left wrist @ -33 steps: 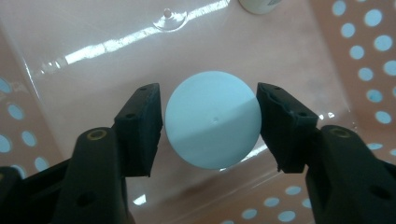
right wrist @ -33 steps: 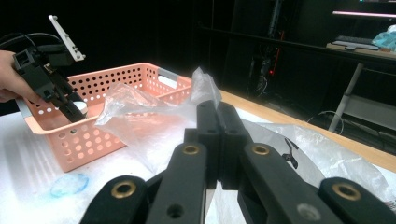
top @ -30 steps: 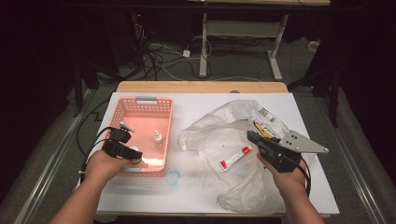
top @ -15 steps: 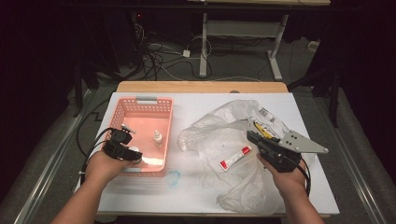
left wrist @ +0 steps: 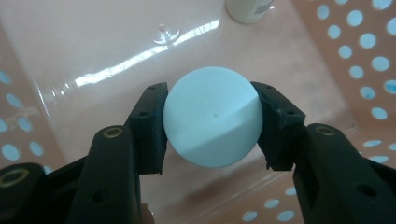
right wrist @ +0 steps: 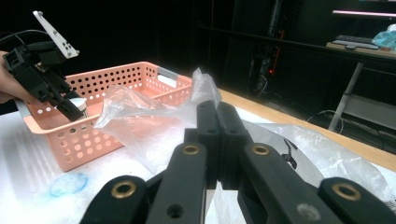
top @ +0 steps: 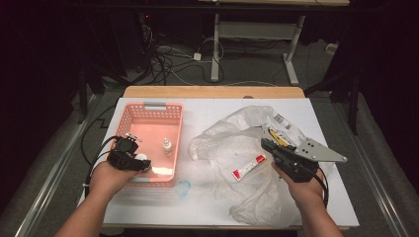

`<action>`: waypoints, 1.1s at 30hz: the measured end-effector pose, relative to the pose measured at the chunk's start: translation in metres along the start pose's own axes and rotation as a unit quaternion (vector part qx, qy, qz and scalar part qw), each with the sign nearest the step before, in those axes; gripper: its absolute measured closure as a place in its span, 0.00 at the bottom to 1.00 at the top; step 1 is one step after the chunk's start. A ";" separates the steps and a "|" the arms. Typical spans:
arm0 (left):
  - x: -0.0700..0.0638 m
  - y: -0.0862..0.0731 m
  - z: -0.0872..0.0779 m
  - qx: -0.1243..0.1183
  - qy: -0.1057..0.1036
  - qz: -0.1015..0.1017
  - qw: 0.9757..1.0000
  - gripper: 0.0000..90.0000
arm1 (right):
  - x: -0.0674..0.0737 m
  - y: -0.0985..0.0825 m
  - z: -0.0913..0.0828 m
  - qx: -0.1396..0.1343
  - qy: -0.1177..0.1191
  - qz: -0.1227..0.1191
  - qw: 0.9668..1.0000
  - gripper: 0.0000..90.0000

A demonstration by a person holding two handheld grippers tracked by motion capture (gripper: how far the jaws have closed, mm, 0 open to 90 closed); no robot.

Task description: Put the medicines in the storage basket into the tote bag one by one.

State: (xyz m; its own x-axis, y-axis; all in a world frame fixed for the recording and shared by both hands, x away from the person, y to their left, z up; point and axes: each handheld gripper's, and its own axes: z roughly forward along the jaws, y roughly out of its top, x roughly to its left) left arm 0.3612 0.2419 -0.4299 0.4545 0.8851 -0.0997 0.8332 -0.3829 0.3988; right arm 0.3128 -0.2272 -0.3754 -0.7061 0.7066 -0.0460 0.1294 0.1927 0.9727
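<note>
My left gripper [left wrist: 211, 122] is shut on a white round object [left wrist: 212, 140], held just above the floor of the pink basket [left wrist: 93, 51]. From above, that gripper [top: 141, 163] sits over the basket's [top: 150, 106] near left corner. A small white bottle [top: 168, 145] stands in the basket. My right gripper [right wrist: 217, 112] has its jaws pressed together on a fold of the clear plastic bag [right wrist: 140, 112], which rises in a peak at the tips. In the high view this gripper [top: 265, 143] is at the bag's [top: 232, 143] right part, beside a red and white tube [top: 248, 167].
A packet with a barcode [top: 282, 123] lies at the bag's far right. A small blue ring [top: 184, 187] lies on the white table [top: 207, 111] in front of the basket. The right gripper view also catches the left gripper [right wrist: 72, 108] at the basket.
</note>
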 end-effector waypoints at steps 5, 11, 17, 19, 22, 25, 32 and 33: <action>0.002 -0.002 -0.004 -0.025 -0.006 -0.004 1.000 0.54 | 0.000 0.000 0.000 -0.001 0.000 -0.002 1.000 1.00; 0.001 -0.007 -0.010 -0.059 -0.021 -0.011 0.998 0.54 | -0.001 0.001 -0.001 -0.001 -0.003 -0.001 1.000 1.00; -0.006 -0.016 -0.013 -0.093 -0.024 -0.005 0.995 0.54 | 0.000 0.000 0.000 -0.001 -0.001 -0.001 1.000 1.00; -0.009 -0.019 -0.014 -0.107 -0.022 -0.002 0.994 0.54 | 0.000 0.000 -0.001 -0.001 -0.001 -0.001 1.000 1.00; -0.013 -0.025 -0.016 -0.128 -0.025 -0.001 0.991 0.54 | 0.000 0.001 -0.001 -0.003 -0.001 -0.003 1.000 1.00; -0.017 -0.029 -0.018 -0.150 -0.027 -0.001 0.988 0.54 | 0.000 0.000 0.000 -0.001 0.000 -0.001 1.000 1.00; -0.027 -0.037 -0.020 -0.193 -0.032 0.001 0.981 0.54 | 0.001 0.000 0.001 -0.001 0.002 -0.003 1.000 1.00; -0.028 -0.038 -0.020 -0.198 -0.031 0.001 0.980 0.54 | 0.001 0.000 0.001 -0.001 0.002 -0.003 1.000 1.00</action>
State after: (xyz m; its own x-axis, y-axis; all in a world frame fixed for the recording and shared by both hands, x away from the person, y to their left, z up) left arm 0.3102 0.2369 -0.4240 0.4841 0.8622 -0.1492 0.6509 -0.2410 0.7199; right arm 0.3123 -0.2258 -0.3755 -0.7093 0.7030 -0.0513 0.1236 0.1956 0.9729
